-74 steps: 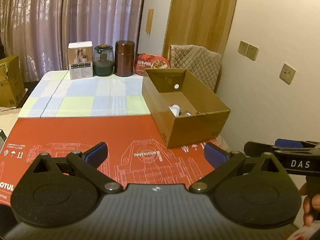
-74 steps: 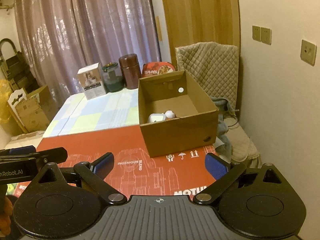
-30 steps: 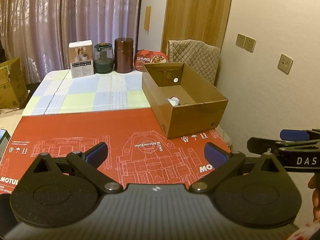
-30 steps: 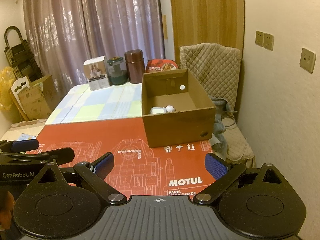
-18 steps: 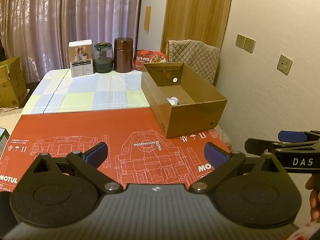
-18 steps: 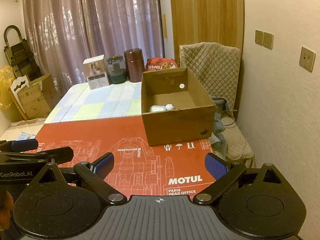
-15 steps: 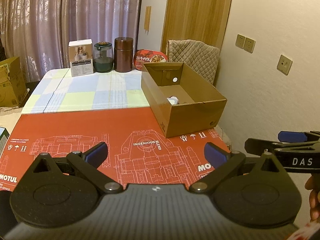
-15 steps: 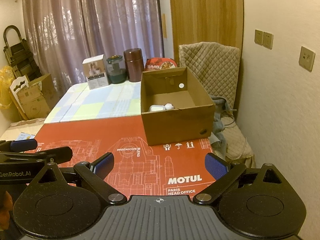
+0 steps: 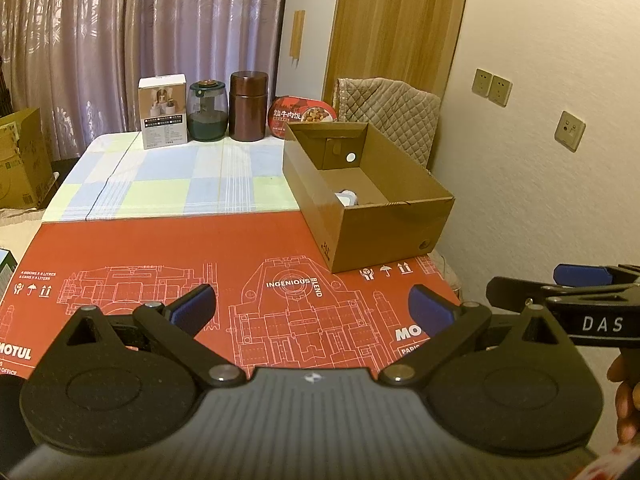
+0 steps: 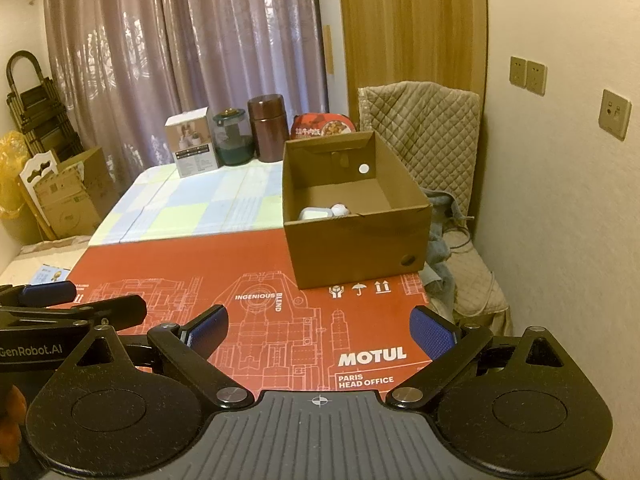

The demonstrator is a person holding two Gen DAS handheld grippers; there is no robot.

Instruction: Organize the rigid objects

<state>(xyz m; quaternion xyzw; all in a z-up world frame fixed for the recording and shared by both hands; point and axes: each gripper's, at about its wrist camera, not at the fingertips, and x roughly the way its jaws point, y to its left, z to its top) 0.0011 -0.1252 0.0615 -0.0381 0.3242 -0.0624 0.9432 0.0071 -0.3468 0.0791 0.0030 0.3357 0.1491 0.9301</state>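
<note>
Currently both grippers, left gripper (image 9: 312,309) and right gripper (image 10: 319,327), wide open, empty; brown cylindrical metal canister (image 9: 248,106) far ahead looks rigid, slick: grip mid-body.

Lower centre of the right wrist view, the red sheet (image 10: 248,264) reads "MOTUL", "PARIS HEAD OFFICE" and "INGENIOUS BLEND". At lower left, "GenRobot.AI" runs along the left tongs (image 10: 32,350). In the left wrist view, lower right, the right tongs (image 9: 600,324) show "DAS".

Mauve curtains (image 9: 120,40), quilted chair (image 10: 420,128)
</note>
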